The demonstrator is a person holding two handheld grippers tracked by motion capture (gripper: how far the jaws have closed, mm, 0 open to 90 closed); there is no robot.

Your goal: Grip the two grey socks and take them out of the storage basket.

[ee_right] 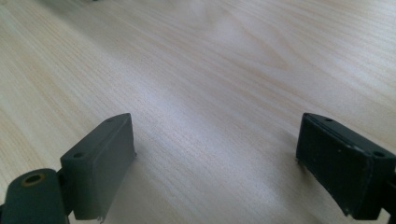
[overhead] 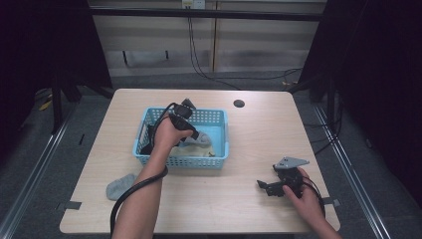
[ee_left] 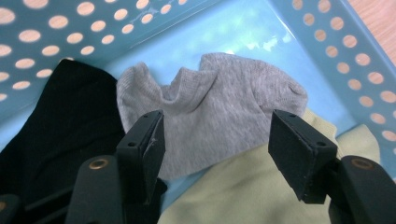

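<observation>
We judge the job to be sorting socks with a blue basket [overhead: 219, 134], either into it or out of it; the pictures do not settle which. Our left gripper [ee_left: 215, 140] hangs inside the basket with its jaws spread wide, holding nothing. Directly between and just beyond those jaws lies a grey sock [ee_left: 210, 107]. A black sock [ee_left: 60, 126] sits off its left jaw, a pale yellow sock [ee_left: 243, 191] under its right jaw, overlapping the grey one's edge. So 3 socks lie in the basket.

1 more grey sock [overhead: 120, 186] lies on the table [overhead: 249, 209], outside the basket, close behind our left forearm. It may be the mate of the grey one.

Our right gripper [ee_right: 215, 154] rests low over bare wood, well away from the basket, its jaws parted and empty.
</observation>
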